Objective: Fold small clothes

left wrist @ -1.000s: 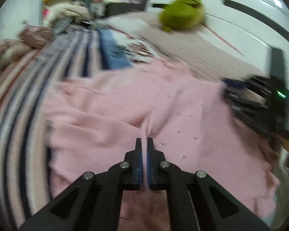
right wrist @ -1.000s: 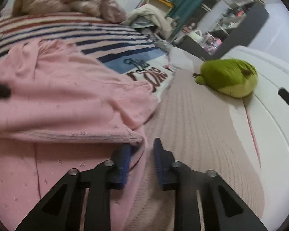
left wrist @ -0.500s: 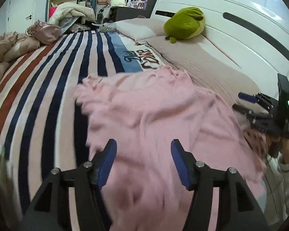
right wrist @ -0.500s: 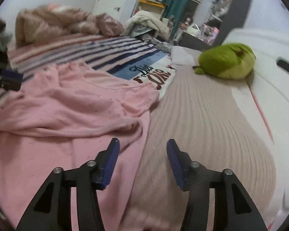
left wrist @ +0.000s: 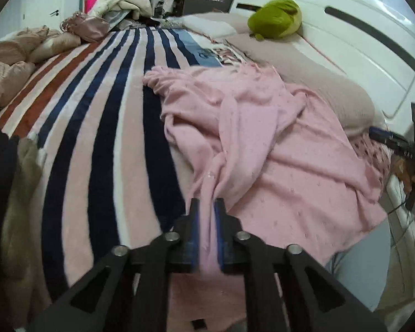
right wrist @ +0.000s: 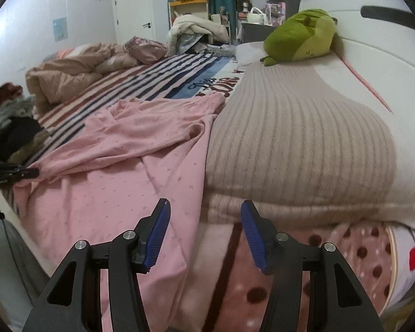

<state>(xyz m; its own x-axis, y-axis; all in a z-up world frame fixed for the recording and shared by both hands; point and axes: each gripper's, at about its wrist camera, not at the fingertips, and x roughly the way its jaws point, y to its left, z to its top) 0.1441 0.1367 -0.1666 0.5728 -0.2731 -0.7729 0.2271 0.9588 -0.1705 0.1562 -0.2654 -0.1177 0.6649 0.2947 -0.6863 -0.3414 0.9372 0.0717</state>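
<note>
A rumpled pink garment [left wrist: 262, 138] lies across the striped bed cover and hangs over the near bed edge; it also shows in the right wrist view [right wrist: 119, 166]. My left gripper [left wrist: 207, 221] is shut on a bunched strip of the pink garment at its near left edge. My right gripper [right wrist: 204, 229] is open and empty, above the garment's right edge where it meets the ribbed beige pillow [right wrist: 298, 144]. The right gripper shows at the far right in the left wrist view [left wrist: 390, 141]. The left gripper shows at the left edge of the right wrist view [right wrist: 13, 174].
A green plush toy [left wrist: 275, 18] sits by the white headboard [left wrist: 359, 41]. A beige duvet [right wrist: 66, 80] is piled at the far side. Dark clothes [right wrist: 11, 127] lie at the left. A dotted pink blanket [right wrist: 345, 249] lies under the pillow.
My left gripper opened, drew back to the garment's near edge and shut on it. My right gripper opened wide, let go of the garment and backed away.
</note>
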